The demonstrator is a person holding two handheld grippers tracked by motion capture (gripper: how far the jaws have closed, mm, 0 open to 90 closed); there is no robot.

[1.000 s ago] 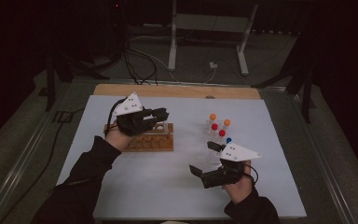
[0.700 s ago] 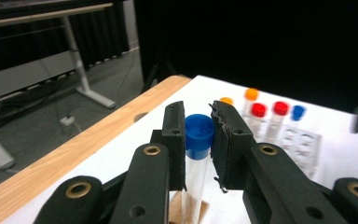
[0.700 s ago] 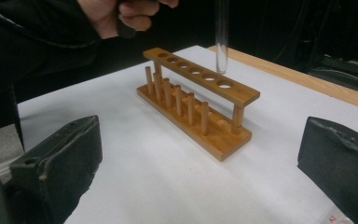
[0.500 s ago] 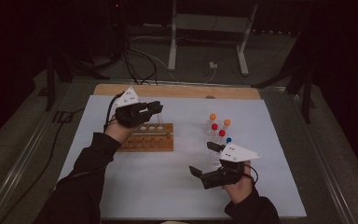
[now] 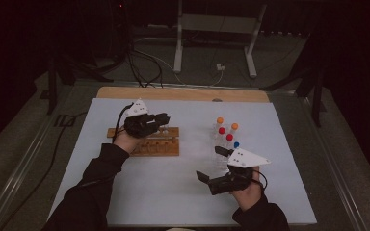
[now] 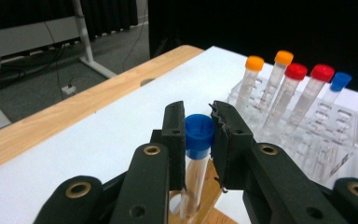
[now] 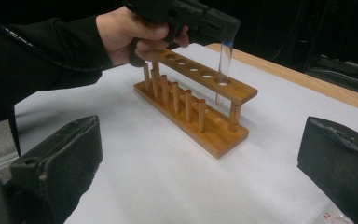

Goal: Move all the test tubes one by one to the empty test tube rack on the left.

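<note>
My left gripper (image 6: 199,110) is shut on a clear test tube with a blue cap (image 6: 199,135), its pads pressing on the cap's sides. In the right gripper view the tube (image 7: 224,70) hangs upright from that gripper (image 7: 205,21), and its lower end is inside the end hole of the wooden rack (image 7: 205,126). From above, the left gripper (image 5: 160,120) hovers over the right end of the wooden rack (image 5: 149,144). My right gripper (image 5: 212,163) stands open near the table's front, with nothing between its jaws. Its wide-apart jaws frame the wooden rack in its own view (image 7: 200,163).
A clear plastic rack (image 6: 326,135) right of the wooden rack holds several tubes with orange, red and blue caps; from above it (image 5: 224,144) stands just beyond the right gripper. A bare wooden strip (image 5: 183,94) borders the white table top at the back.
The left hand has sunk with the blue-capped tube toward the wooden rack's right end. The right hand and its gripper have kept still.
</note>
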